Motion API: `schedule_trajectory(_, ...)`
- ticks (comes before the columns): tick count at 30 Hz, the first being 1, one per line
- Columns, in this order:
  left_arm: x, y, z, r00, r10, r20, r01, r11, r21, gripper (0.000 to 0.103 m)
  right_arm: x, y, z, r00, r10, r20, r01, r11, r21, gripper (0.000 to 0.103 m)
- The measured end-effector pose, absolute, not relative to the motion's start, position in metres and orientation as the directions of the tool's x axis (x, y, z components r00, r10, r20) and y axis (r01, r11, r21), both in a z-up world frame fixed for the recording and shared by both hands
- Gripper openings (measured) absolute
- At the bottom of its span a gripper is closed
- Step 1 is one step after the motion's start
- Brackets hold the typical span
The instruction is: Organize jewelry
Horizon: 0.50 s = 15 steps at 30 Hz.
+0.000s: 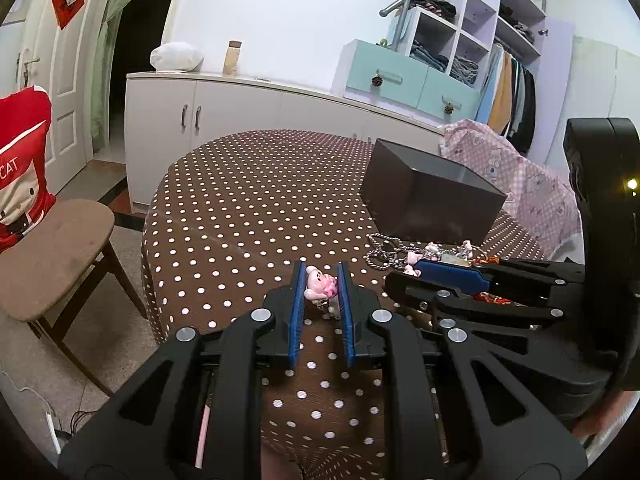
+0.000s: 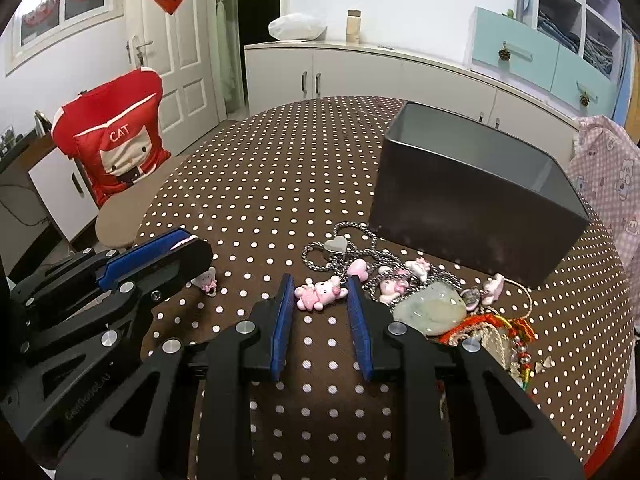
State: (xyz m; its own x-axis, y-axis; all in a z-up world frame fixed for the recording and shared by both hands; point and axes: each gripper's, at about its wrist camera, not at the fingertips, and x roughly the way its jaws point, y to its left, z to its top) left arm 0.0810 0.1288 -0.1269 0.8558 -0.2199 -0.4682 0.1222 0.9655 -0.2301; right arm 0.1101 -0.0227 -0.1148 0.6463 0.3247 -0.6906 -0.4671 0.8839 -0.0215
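Observation:
In the left wrist view my left gripper is shut on a small pink-and-white bear charm, held just above the dotted brown tablecloth. The right wrist view shows my right gripper low on the table, its blue pads touching both sides of a pink bear charm. That charm hangs on a steel chain with a heart pendant. A pale jade pendant and a red-orange woven piece lie just right of it. An open grey box stands behind the pile.
My left gripper reaches in from the left in the right wrist view, a second charm dangling under it. A chair with a red CAT cushion stands left of the table. Pink patterned cloth lies at the right edge.

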Motion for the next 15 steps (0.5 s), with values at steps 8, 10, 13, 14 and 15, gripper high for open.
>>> schedule_trajectory(8, 0.075, 0.106, -0.113, 0.871, -0.234, -0.432, 0.167, 0.968, -0.188, 0.016, 0.101, -0.048, -0.096, 0.688, 0.351, -0.635, -0.448, 0.894, 0.008, 0.025)
schedule_trajectory(10, 0.074, 0.099, -0.110, 0.875, -0.237, -0.423, 0.177, 0.968, -0.175, 0.016, 0.100, -0.055, -0.092, 0.700, 0.352, -0.622, -0.438, 0.899, 0.015, 0.025)
schedule_trajectory(13, 0.073, 0.088, -0.103, 0.876, -0.255, -0.410, 0.204, 0.965, -0.164, 0.016, 0.099, -0.068, -0.086, 0.717, 0.353, -0.601, -0.423, 0.906, 0.027, 0.025)
schedule_trajectory(14, 0.074, 0.084, -0.101, 0.876, -0.261, -0.406, 0.213, 0.964, -0.159, 0.016, 0.099, -0.071, -0.085, 0.722, 0.352, -0.596, -0.419, 0.908, 0.028, 0.025)
schedule_trajectory(15, 0.074, 0.081, -0.099, 0.876, -0.265, -0.403, 0.220, 0.963, -0.156, 0.016, 0.099, -0.077, -0.082, 0.730, 0.349, -0.587, -0.411, 0.911, 0.031, 0.025)
